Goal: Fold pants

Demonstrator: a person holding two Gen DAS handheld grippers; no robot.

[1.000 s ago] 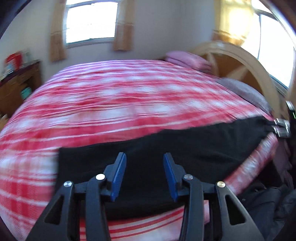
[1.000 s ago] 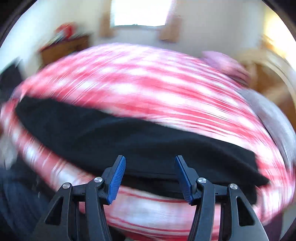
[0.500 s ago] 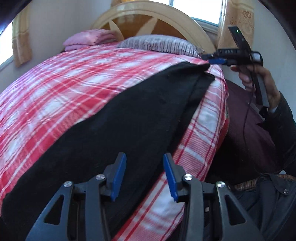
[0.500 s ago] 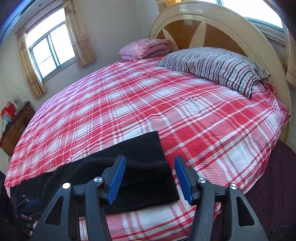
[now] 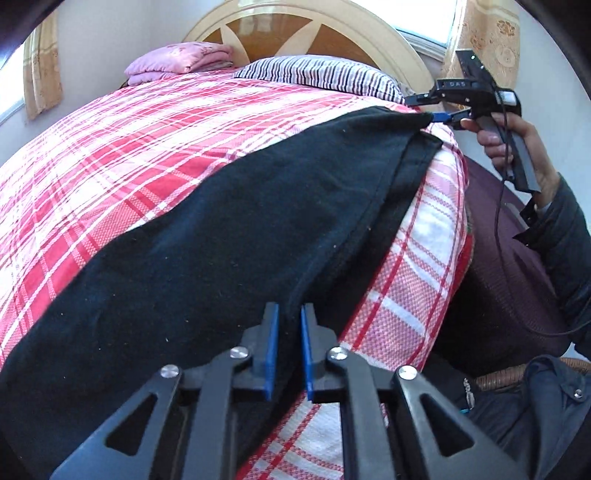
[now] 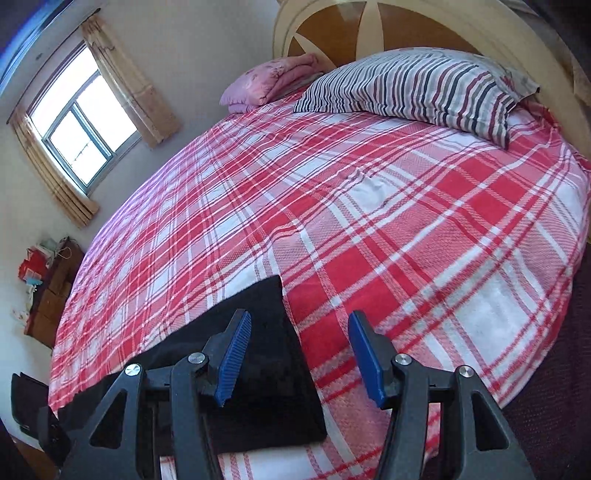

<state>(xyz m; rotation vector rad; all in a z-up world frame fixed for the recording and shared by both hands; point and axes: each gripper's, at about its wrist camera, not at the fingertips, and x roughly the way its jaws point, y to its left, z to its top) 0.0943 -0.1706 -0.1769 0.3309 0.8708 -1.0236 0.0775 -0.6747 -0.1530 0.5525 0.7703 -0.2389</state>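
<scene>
Black pants (image 5: 221, 229) lie folded lengthwise along the near edge of a bed with a red plaid cover. My left gripper (image 5: 289, 354) is nearly shut, its blue pads pinching the pants' near folded edge. The right gripper shows in the left wrist view (image 5: 436, 117) at the far end of the pants, touching the top layer's corner. In the right wrist view my right gripper (image 6: 299, 354) is open, the pants end (image 6: 266, 369) lies under and around its left finger (image 6: 234, 354), and its right finger is over bare bedcover.
A striped pillow (image 6: 417, 85) and a folded pink blanket (image 6: 266, 81) lie by the wooden headboard (image 5: 303, 33). A wooden cabinet (image 6: 51, 291) stands by the left wall under a window. A dark jacket (image 5: 535, 417) and dark maroon surface (image 5: 509, 295) sit beside the bed.
Both grippers swung from a blurred view across the bed to the pants' ends. The left gripper's jaws closed onto the pants' edge. The right gripper stayed open and moved nearer the pants end.
</scene>
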